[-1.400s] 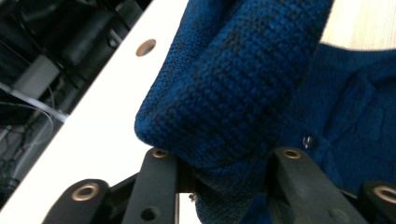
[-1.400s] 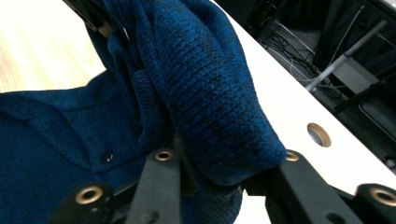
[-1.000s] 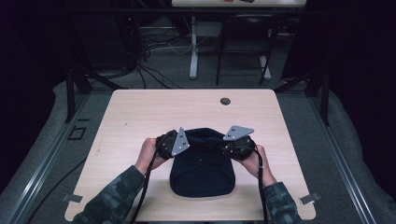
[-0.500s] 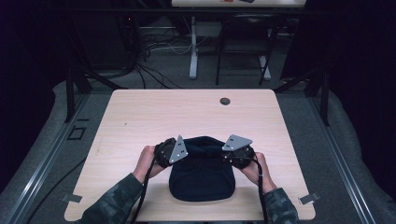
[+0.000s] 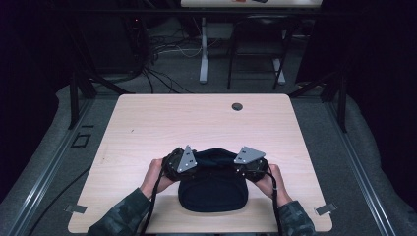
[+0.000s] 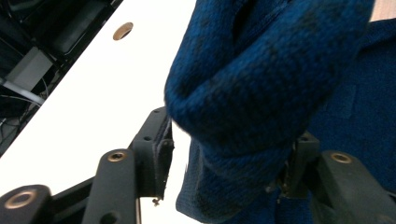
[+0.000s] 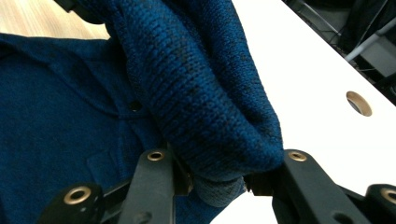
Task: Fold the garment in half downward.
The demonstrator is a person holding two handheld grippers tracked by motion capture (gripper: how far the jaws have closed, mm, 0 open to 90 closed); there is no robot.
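Pale tabletop (image 5: 147, 128) carries a dark blue knit garment (image 5: 212, 189); the left gripper (image 6: 229, 163) has just been opening, fabric loose between its jaws, while the right gripper (image 7: 217, 179) pinches a fold.

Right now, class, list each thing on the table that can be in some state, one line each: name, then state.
Blue knitted garment: folded over on the table, its far edge lifted between the two tools.
Left tool: jaws have just been opening; one pad stands off the knit fold, so open.
Right tool: shut on the thick knit fold.
Table: bare light wood, a small round hole near the far edge.
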